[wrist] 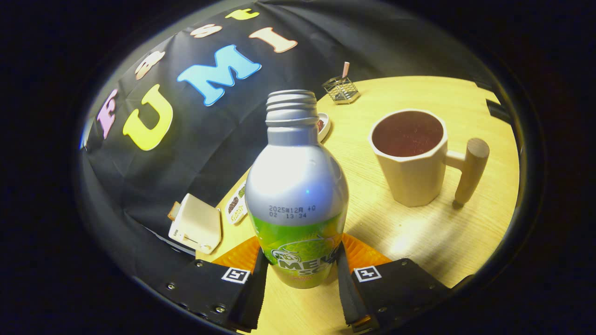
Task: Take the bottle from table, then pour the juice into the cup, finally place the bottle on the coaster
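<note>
A silver bottle (297, 186) with a green label stands upright between my fingers, its threaded neck uncapped. My gripper (301, 272) is shut on the bottle's lower part, one finger pressing each side. An orange ribbed coaster (240, 256) spreads out behind and under the bottle's base on both sides; whether the base rests on it or hovers just above, I cannot tell. Beyond the fingers to the right stands a beige faceted cup (412, 160) with a wooden peg handle (471, 170). It holds dark red liquid.
The round wooden table (419, 237) ends at the black cloth wall behind the bottle. A white boxy object (196, 224) and a patterned packet (236, 204) lie left of the bottle. A small dish (323, 125) and a wire holder (341, 89) with a straw stand farther back.
</note>
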Tool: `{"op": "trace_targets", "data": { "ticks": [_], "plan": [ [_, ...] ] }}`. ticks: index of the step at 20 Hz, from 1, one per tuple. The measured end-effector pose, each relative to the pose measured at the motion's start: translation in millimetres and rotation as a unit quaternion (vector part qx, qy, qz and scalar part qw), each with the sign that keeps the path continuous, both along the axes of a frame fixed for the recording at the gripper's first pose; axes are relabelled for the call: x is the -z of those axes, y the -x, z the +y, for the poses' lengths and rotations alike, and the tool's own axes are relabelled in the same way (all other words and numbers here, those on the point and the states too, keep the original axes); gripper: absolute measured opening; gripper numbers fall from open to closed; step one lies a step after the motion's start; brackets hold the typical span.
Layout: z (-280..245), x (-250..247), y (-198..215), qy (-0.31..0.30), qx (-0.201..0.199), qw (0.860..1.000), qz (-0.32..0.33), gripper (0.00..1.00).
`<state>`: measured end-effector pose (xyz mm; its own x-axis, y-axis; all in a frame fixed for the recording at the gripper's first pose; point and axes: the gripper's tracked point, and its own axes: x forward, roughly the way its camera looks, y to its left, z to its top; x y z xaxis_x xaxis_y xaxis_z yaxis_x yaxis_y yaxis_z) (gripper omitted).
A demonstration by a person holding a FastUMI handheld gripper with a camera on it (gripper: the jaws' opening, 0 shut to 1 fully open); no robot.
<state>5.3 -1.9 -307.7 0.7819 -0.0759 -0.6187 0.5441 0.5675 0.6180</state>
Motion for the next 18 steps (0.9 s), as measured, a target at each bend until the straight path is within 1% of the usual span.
{"op": "trace_targets", "data": {
  "ticks": [5,11,18],
  "plan": [
    [0.6,1.6,-14.8,0.069,-0.021,0.997,0.012,0.68],
    [-1.2,5.9,-39.1,0.134,-0.043,0.99,0.024,0.68],
    [-5.0,8.3,-73.3,0.165,-0.031,0.986,0.02,0.68]
  ]
}}
